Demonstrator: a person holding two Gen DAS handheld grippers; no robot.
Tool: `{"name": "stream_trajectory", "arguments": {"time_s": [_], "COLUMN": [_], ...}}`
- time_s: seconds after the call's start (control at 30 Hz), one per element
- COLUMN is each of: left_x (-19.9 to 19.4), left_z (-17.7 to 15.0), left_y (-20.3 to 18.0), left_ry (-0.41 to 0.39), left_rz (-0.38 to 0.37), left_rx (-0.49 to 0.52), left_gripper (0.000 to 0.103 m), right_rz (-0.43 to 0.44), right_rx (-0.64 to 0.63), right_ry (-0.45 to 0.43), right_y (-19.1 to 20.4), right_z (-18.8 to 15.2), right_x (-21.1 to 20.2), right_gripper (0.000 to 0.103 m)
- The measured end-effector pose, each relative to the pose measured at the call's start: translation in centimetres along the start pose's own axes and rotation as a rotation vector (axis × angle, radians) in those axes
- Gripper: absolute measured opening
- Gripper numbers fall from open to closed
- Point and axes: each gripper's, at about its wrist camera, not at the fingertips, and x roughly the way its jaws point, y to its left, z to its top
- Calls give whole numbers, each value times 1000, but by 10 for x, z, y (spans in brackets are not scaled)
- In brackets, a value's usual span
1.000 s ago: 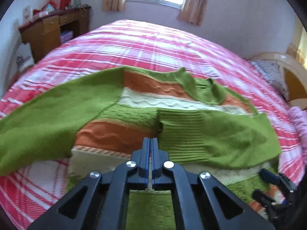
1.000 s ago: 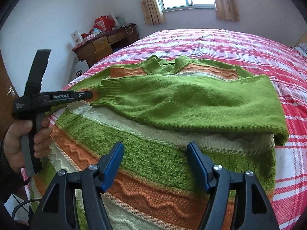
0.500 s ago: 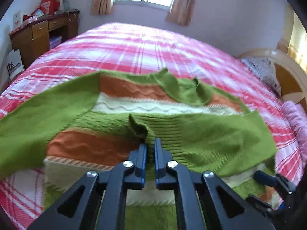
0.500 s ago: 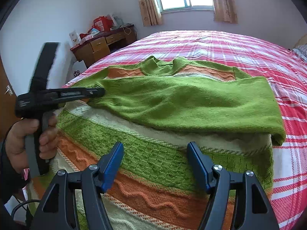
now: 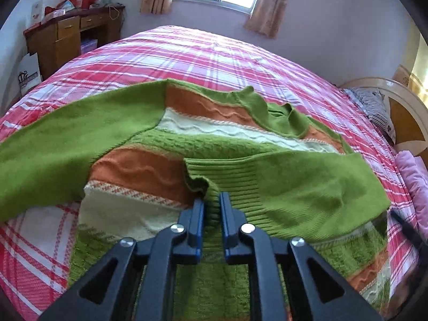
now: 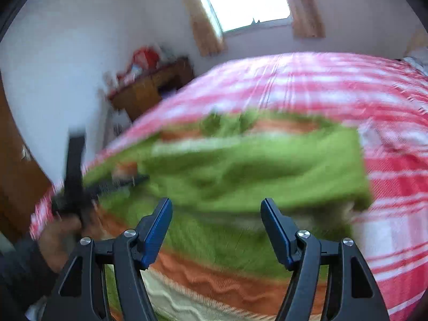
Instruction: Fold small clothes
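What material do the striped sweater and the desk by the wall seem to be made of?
The sweater looks like knitted yarn, probably wool or acrylic: ribbed cuff, cable and wave patterns, slightly fuzzy surface. The desk appears to be brown wood or wood veneer with a mild sheen; which one cannot be told.

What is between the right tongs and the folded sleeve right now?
Nothing visible. The right tongs stand open above the sweater, with only bare knit between them and the folded sleeve. The view is blurred, so small obstacles could be missed.
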Motion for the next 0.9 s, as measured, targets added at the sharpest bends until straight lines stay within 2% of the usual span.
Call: {"name": "stream_trajectory", "arguments": {"time_s": [0.03, 0.1, 0.17, 0.23, 0.27, 0.3, 0.33, 0.37, 0.47, 0.57, 0.67, 0.73, 0.77, 0.83, 0.9], "left_x": [0, -1, -2, -6, -6, -7, -7, -8, -7, -9, -13, -18, -20, -28, -35], "left_z": [-1, -1, -3, -5, -5, -6, -6, -6, -6, -7, -9, -11, -12, -18, -23], "left_y": [0, -2, -5, -5, -3, 1, 4, 6, 6, 7, 12, 19, 21, 28, 31], "left_ry": [1, 0, -8, -21, -26, -28, -28, -30, -34, -42, -60, -74, -77, -101, -114], "left_rz": [2, -4, 24, 62, 83, 89, 81, 74, 81, 69, 51, 53, 51, 45, 34], "left_rx": [0, 16, 36, 35, 26, 6, -7, -16, -9, -17, -55, -93, -103, -130, -135], "left_gripper": [25, 35, 48, 69, 72, 73, 73, 73, 73, 75, 78, 88, 90, 90, 91], "right_rz": [-22, -100, -135, -176, -178, -173, -175, -182, -248, -195, -181, -170, -178, -231, -278], "right_rx": [-6, -11, 22, 89, 114, 113, 69, 59, 39, 30, -39, -71, -71, -92, -172], "right_ry": [-21, -7, 46, 127, 174, 200, 166, 178, 204, 174, 192, 234, 253, 297, 291], "right_y": [-5, -20, -39, -66, -75, -80, -76, -73, -60, -38, -13, 2, 4, 9, 28], "right_z": [11, 28, 33, 25, 18, 10, 7, 7, 15, 31, 41, 36, 31, 18, 14], "right_x": [-4, 3, 19, 37, 45, 49, 43, 42, 37, 38, 62, 89, 99, 118, 116], "right_gripper": [77, 80, 80, 79, 80, 80, 80, 80, 80, 80, 80, 80, 80, 80, 80]}}
